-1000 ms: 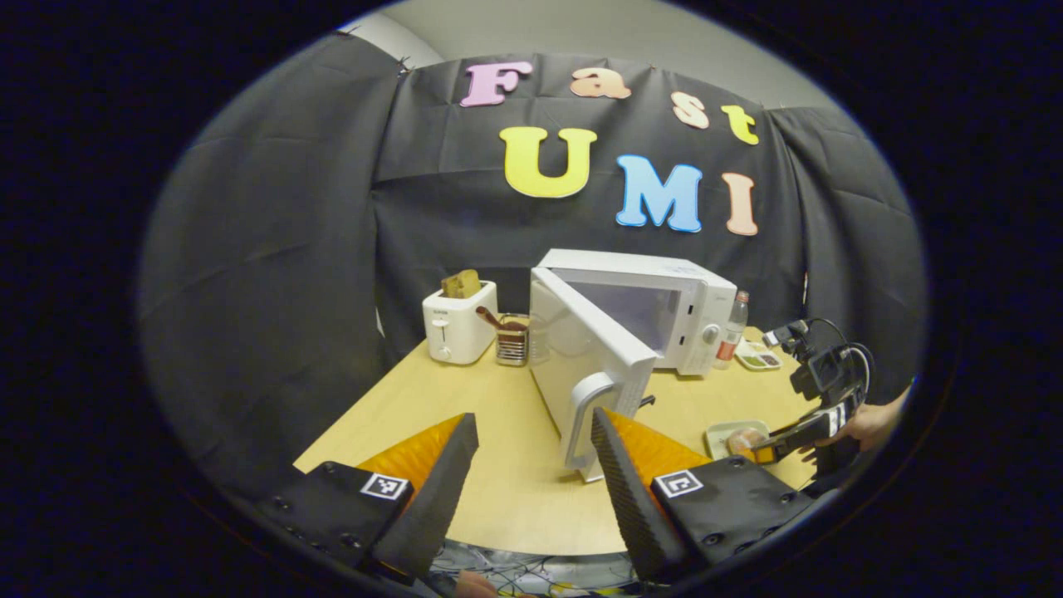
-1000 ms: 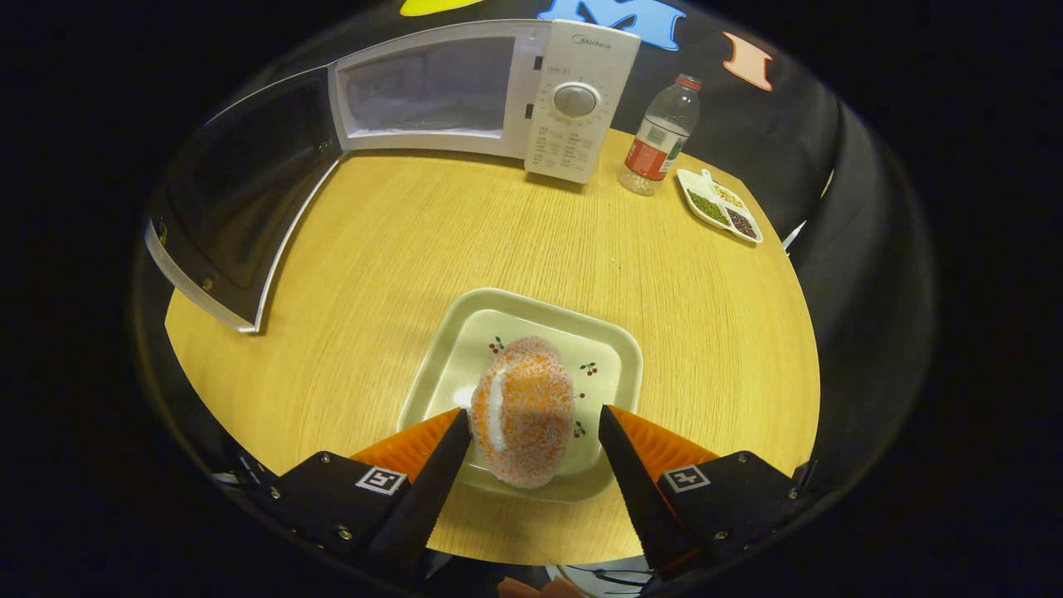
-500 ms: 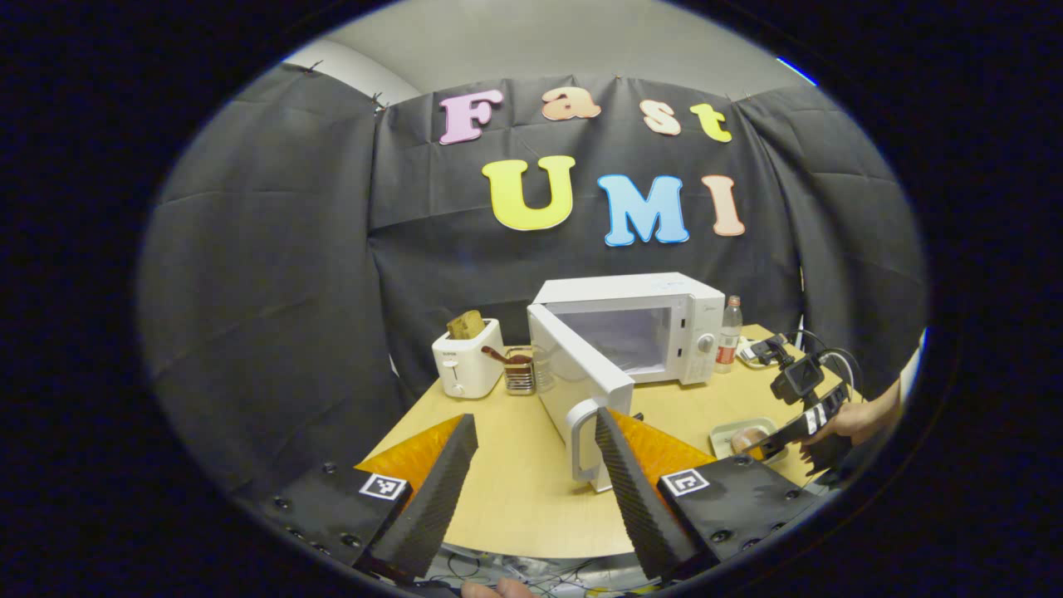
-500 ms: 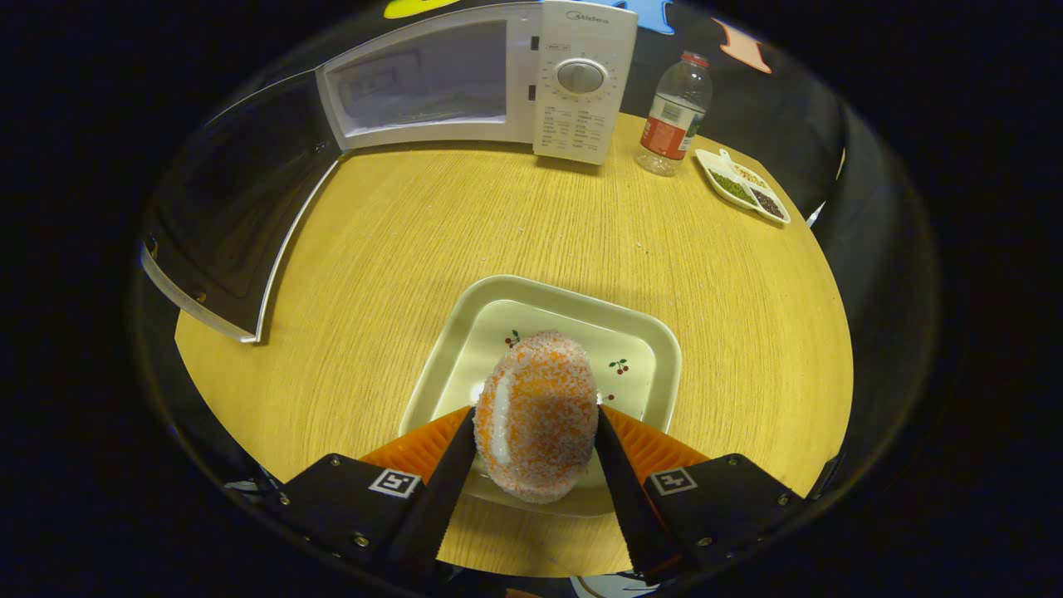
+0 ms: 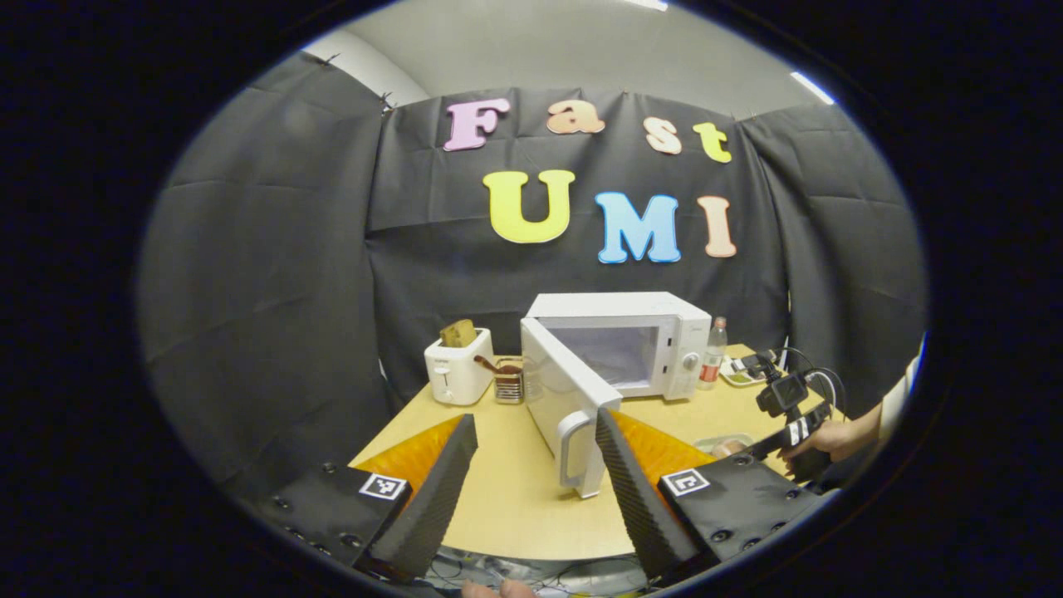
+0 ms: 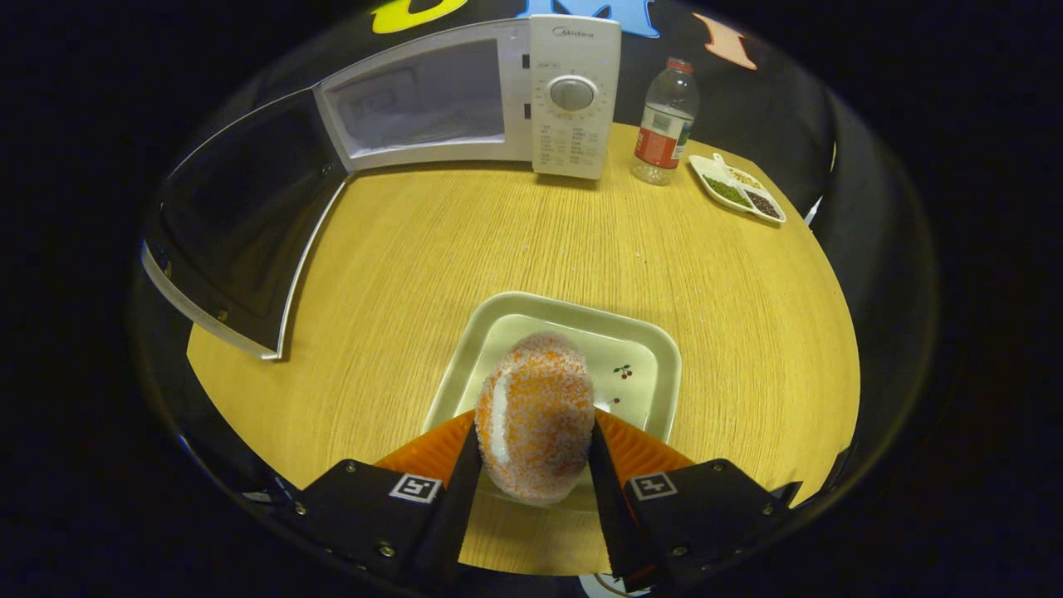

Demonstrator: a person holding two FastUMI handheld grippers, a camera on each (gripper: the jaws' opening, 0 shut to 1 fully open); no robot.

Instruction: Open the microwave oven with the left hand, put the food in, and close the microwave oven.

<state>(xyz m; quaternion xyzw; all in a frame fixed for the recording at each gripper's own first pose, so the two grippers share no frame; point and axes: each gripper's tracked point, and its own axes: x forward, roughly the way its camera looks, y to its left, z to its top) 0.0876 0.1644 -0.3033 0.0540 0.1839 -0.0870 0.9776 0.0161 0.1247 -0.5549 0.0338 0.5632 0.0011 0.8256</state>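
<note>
The food (image 6: 536, 415), a rounded orange-and-white crumbed piece, sits between the fingers of the right gripper (image 6: 531, 465), which we see closed against both of its flanks, over the near half of a square pale plate (image 6: 639, 353) close to the near edge of the worktop (image 6: 465, 249); whether the food rests on the plate or is already just clear of it we cannot tell. We judge the side-on hold to be chosen so that the piece can be carried level and slid straight into the cavity. The microwave oven (image 6: 498, 100) stands at the far edge of the worktop with its door (image 6: 241, 216) swung out toward the left edge, so that the opening faces the plate across a bare stretch of wood, which we take as the free lane for the transfer. To the right of the control panel a bottle (image 6: 662, 124) and a small divided dish (image 6: 739, 187) stand near the far right edge, beside that lane and not in it. In the left gripper view the left gripper (image 5: 531, 465) has its fingers spread wide and holding nothing, off the near edge and in line with the door handle (image 5: 571, 444), which we read as waiting clear of the door's swing until closing. A toaster (image 5: 455, 365) and a utensil holder (image 5: 508, 384) occupy the far left corner, behind the open door.
</note>
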